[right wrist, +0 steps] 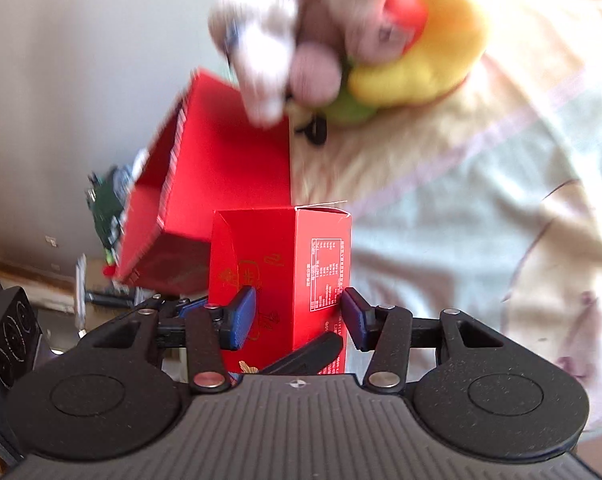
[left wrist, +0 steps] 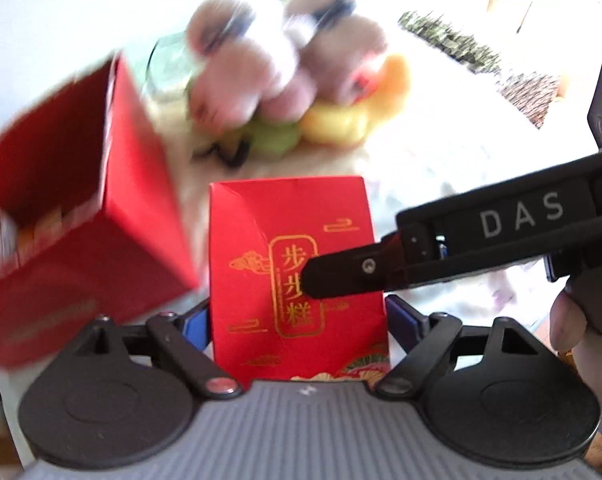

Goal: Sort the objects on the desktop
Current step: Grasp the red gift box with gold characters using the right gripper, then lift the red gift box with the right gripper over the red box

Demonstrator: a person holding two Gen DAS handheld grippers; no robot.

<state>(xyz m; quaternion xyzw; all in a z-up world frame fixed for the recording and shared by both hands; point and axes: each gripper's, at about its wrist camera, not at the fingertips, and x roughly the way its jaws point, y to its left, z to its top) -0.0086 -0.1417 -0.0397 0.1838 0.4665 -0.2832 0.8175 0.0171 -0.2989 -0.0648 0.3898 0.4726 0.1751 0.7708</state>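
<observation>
Both fingers (right wrist: 241, 316) flanking red box (right wrist: 281, 280).

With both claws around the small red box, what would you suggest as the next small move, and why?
Probably open the right claw and pull it back. The small box sits between the left claw's pads too, so it seems supported, and the open red box lies just beside it for the drop.
</observation>
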